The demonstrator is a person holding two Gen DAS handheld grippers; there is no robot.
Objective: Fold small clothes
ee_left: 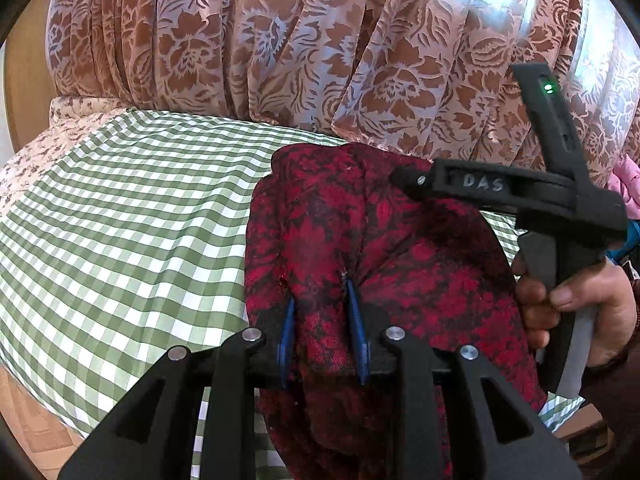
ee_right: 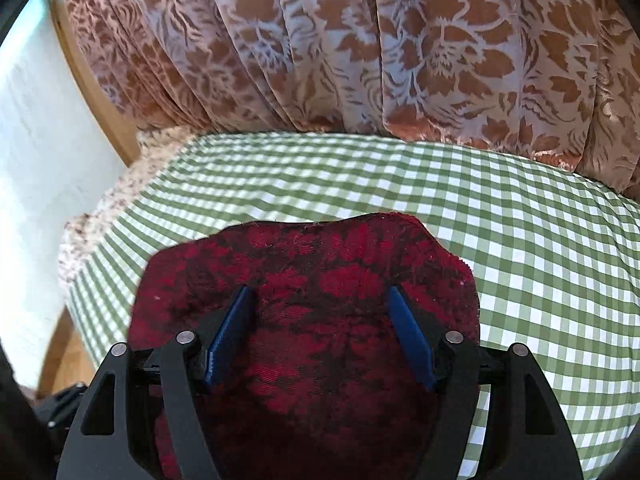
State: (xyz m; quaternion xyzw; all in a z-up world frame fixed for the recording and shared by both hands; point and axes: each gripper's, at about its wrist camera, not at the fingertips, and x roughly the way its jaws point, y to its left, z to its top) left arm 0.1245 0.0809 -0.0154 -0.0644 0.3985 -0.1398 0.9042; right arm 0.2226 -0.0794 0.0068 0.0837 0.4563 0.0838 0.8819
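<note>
A small red cloth with a black floral pattern [ee_left: 360,240] lies partly bunched on a green-and-white checked cover [ee_left: 140,208]. My left gripper [ee_left: 319,292] is shut on a fold of this cloth near its lower left part, and the fabric puckers at the blue pads [ee_left: 354,320]. In the right wrist view the same red cloth [ee_right: 312,256] spreads under my right gripper [ee_right: 320,292], which is open wide, its blue pads [ee_right: 230,336] apart above the fabric. A hand [ee_left: 576,308] holds the right gripper's handle at the cloth's right side.
A pink-brown floral curtain [ee_left: 280,48] hangs close behind the checked surface. A flowered sheet [ee_left: 52,148] shows at the far left edge, beside a wooden frame [ee_right: 92,80]. Something pink [ee_left: 626,184] sits at the far right. Checked cover [ee_right: 540,264] stretches right of the cloth.
</note>
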